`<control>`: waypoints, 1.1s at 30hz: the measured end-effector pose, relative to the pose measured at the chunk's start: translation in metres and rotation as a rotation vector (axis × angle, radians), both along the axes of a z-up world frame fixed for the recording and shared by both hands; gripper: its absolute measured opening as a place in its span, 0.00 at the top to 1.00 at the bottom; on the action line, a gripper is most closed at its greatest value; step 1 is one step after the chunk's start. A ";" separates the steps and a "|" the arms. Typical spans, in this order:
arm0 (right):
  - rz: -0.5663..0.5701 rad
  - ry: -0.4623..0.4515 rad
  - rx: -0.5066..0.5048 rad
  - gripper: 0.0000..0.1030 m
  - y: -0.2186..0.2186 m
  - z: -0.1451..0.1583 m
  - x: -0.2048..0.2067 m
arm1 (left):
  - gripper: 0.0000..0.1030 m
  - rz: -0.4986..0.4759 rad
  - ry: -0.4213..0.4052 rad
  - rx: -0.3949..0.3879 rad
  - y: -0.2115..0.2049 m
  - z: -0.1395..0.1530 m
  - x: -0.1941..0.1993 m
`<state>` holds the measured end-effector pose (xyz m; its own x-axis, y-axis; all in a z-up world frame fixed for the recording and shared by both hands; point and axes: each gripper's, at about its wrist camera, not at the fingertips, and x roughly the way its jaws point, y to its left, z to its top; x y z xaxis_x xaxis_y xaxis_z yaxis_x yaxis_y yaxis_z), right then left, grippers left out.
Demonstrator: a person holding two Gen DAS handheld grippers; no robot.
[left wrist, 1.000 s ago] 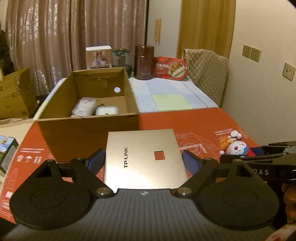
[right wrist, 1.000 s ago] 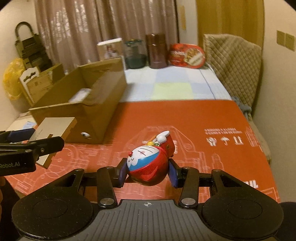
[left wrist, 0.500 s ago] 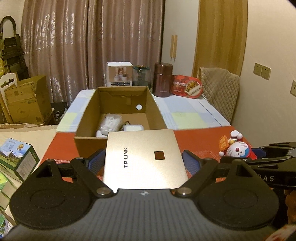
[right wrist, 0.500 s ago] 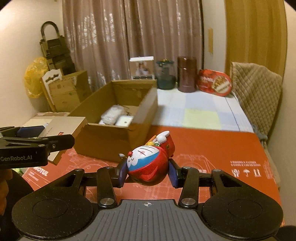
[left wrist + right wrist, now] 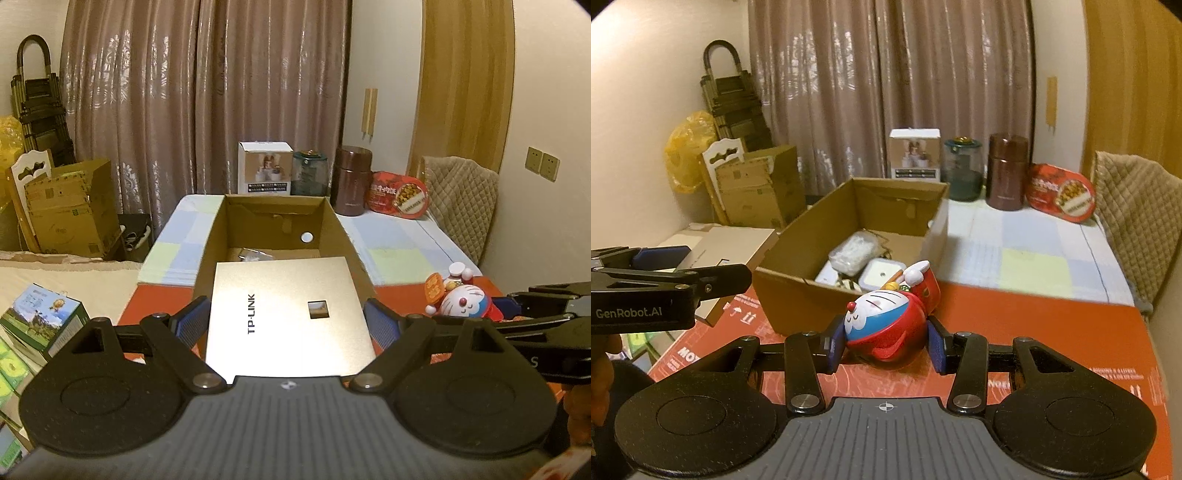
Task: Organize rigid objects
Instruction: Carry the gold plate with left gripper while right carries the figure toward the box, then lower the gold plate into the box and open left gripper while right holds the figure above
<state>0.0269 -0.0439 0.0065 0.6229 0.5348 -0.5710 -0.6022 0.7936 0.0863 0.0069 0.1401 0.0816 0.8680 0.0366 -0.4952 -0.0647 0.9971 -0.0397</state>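
My left gripper (image 5: 286, 323) is shut on a flat gold TP-LINK box (image 5: 288, 317), held level above the near end of the open cardboard box (image 5: 273, 218). My right gripper (image 5: 884, 345) is shut on a red and blue Doraemon toy (image 5: 886, 325), raised over the red mat (image 5: 1034, 332) just right of the cardboard box (image 5: 857, 243). That toy (image 5: 463, 301) shows at the right in the left wrist view, and the gold box (image 5: 727, 247) at the left in the right wrist view. Inside the cardboard box lie a clear bag (image 5: 853, 253) and a white square item (image 5: 881, 275).
Against the curtain stand a white carton (image 5: 264, 173), a glass jar (image 5: 310, 173), a brown canister (image 5: 352, 181) and a red tin (image 5: 399, 195). A quilted chair back (image 5: 461, 203) is at the right. Green packages (image 5: 40, 321) and stacked cardboard boxes (image 5: 70, 210) sit at the left.
Both grippers rose and moved toward the cardboard box with their loads. The gold box now covers the box's near wall, and the toy has neared its right side.
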 end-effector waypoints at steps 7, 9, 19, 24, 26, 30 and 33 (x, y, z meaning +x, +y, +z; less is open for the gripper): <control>0.029 -0.007 -0.007 0.59 0.014 0.002 0.013 | 0.16 0.001 -0.003 0.018 0.011 0.005 0.013; 0.036 -0.002 -0.003 0.59 0.018 0.002 0.018 | 0.16 -0.004 0.002 0.020 0.015 0.005 0.018; 0.052 0.054 0.044 0.59 0.031 0.014 0.065 | 0.16 -0.016 0.021 0.000 0.037 0.004 0.059; 0.077 0.036 0.021 0.59 0.048 0.014 0.096 | 0.16 -0.032 0.033 -0.004 0.048 0.002 0.095; 0.091 0.023 -0.001 0.59 0.057 0.012 0.111 | 0.16 -0.046 0.034 -0.003 0.052 0.002 0.114; 0.117 0.006 -0.045 0.59 0.073 0.004 0.144 | 0.16 -0.075 0.046 0.009 0.058 0.000 0.154; 0.140 0.004 -0.071 0.59 0.083 -0.005 0.171 | 0.16 -0.108 0.062 -0.007 0.064 -0.002 0.183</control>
<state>0.1979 0.0391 0.0014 0.5423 0.5748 -0.6128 -0.7075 0.7058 0.0360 0.1896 0.2046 0.0795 0.8342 -0.0591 -0.5483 0.0408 0.9981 -0.0455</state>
